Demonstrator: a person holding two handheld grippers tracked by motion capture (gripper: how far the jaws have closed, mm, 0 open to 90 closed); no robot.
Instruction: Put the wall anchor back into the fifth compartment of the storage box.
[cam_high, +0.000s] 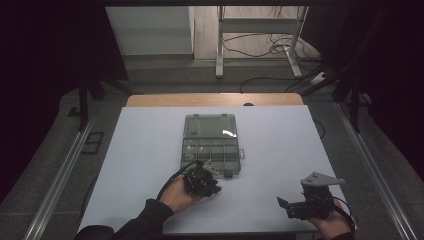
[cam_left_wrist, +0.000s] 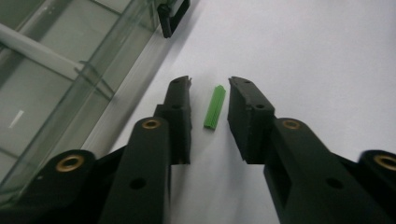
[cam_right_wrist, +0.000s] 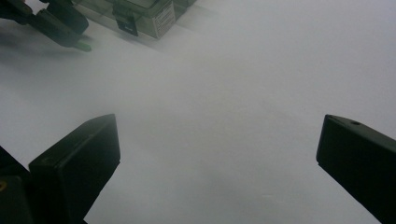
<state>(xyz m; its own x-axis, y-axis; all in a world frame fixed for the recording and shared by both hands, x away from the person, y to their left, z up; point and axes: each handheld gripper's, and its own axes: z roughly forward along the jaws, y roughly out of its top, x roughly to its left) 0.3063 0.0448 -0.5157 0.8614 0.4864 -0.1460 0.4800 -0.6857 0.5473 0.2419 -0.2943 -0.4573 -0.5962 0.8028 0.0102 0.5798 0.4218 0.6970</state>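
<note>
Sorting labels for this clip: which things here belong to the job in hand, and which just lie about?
In the job:
- left claw
- green wall plug, between its jaws, not yet pinched
- clear compartment box, lid open

Lying about:
- right claw, open over bare white table

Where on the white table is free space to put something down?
The white table is bare right of the clear compartment box, up to the right gripper, and left of the box too. It is crowded by the box's near edge: the left gripper straddles a green plug.
</note>
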